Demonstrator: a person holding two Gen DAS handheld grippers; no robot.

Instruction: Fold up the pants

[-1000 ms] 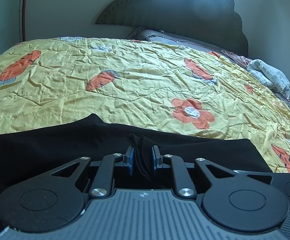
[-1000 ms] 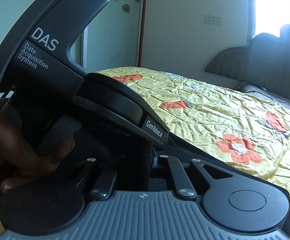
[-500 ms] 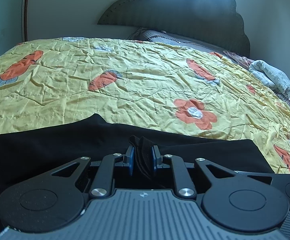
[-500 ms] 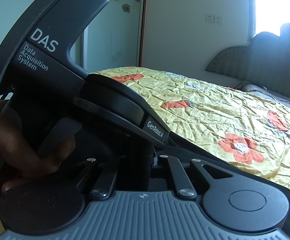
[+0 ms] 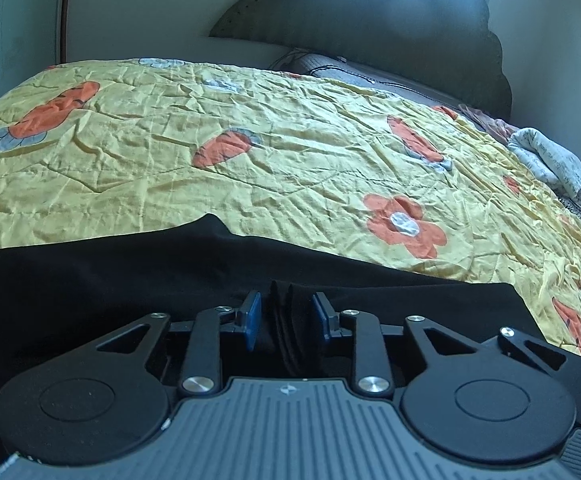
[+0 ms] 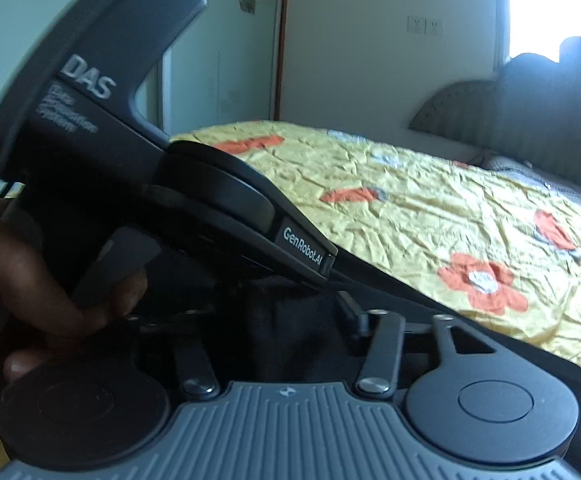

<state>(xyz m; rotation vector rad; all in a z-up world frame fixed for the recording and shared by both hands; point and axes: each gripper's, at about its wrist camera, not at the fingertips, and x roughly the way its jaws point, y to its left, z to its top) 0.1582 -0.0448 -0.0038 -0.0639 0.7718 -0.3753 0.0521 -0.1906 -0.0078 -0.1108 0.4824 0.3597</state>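
The black pants (image 5: 110,276) lie flat along the near edge of the bed. My left gripper (image 5: 286,312) has its blue pads apart, with a bunched fold of the pants' edge loose between them. In the right wrist view my right gripper (image 6: 290,320) also stands apart around black pants cloth (image 6: 286,320); its left finger is hidden in shadow behind the left gripper's body (image 6: 138,168), which a hand (image 6: 18,280) holds right beside it.
A yellow bedspread (image 5: 290,152) with orange flowers covers the bed. A dark headboard (image 5: 390,28) and pillows (image 5: 350,72) are at the far end. A crumpled white cloth (image 5: 550,164) lies at the right edge. A wardrobe door (image 6: 218,48) stands beyond the bed.
Both grippers' jaws have widened and released their pinch on the pants' edge. The right gripper view shifted slightly; the left one tilted a little.
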